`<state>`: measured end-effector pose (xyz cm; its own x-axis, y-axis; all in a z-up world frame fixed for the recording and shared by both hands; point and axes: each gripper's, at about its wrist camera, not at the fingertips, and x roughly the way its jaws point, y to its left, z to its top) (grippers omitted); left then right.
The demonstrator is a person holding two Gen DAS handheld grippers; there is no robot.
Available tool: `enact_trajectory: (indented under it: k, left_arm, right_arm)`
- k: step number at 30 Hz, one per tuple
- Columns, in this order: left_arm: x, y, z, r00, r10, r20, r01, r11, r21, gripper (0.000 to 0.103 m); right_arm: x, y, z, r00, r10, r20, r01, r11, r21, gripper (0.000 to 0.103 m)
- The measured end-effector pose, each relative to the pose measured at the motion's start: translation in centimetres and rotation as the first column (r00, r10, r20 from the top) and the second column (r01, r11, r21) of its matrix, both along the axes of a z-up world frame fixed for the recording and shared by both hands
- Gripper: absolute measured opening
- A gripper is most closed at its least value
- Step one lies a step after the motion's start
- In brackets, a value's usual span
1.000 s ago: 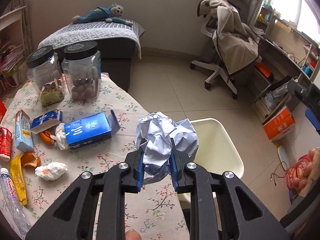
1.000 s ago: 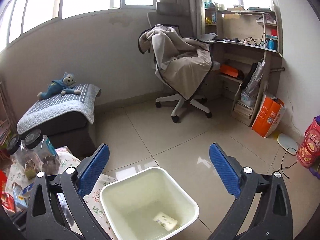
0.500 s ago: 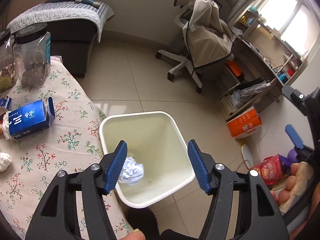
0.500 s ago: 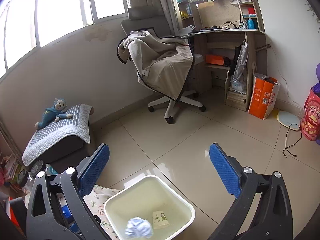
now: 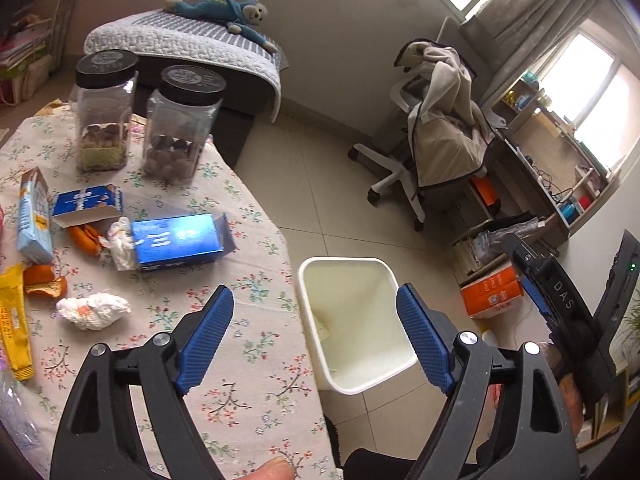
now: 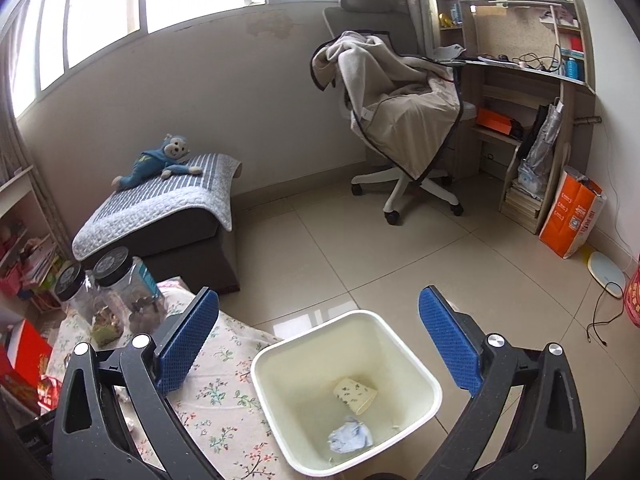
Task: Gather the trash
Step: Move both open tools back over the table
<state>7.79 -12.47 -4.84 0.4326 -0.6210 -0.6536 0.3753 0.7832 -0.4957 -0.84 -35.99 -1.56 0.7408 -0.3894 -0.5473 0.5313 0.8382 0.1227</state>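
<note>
A cream trash bin (image 5: pixel 394 376) stands on the floor at the table's right edge; in the right wrist view the bin (image 6: pixel 434 390) holds a crumpled bluish paper ball (image 6: pixel 351 436) and a paper cup (image 6: pixel 355 394). My left gripper (image 5: pixel 316 334) is open and empty, over the table edge and the bin. My right gripper (image 6: pixel 318 340) is open and empty above the bin. On the floral tablecloth (image 5: pixel 248 360) lie a crumpled white tissue (image 5: pixel 93 310), a blue box (image 5: pixel 178 240), orange peel (image 5: pixel 42 280) and wrappers.
Two black-lidded jars (image 5: pixel 180 124) stand at the table's far side. A yellow wrapper (image 5: pixel 12 320) lies at the left edge. An office chair (image 6: pixel 400 120) draped with a blanket, a desk (image 6: pixel 532 92), an orange bag (image 6: pixel 572 220) and a low bench (image 6: pixel 160 208) surround the floor.
My left gripper carried the paper ball from the table to the bin, opened and dropped it in. It has since swung back left toward the table. The right gripper stayed open.
</note>
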Motion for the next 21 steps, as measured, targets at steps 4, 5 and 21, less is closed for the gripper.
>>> enact_trajectory:
  k: [4,5,21]
  left_arm:
    - [0.2,4.9,-0.6,0.996,0.087,0.001,-0.087,0.995,0.043,0.089]
    - [0.2,6.0,-0.7,0.994,0.108,0.006,-0.108,0.992,0.057,0.09]
    - [0.4,22.5,-2.6,0.934,0.357,0.018,-0.352,0.907,0.231,0.096]
  right_arm:
    - [1.5,3.3,-0.5,0.995,0.095,-0.04,-0.096,0.995,-0.013,0.096]
    - [1.9,4.1,-0.7,0.992,0.118,-0.05,-0.119,0.993,-0.016,0.096]
    - [7.4,16.9,-3.9,0.906,0.376,-0.196,-0.395,0.916,-0.067,0.096]
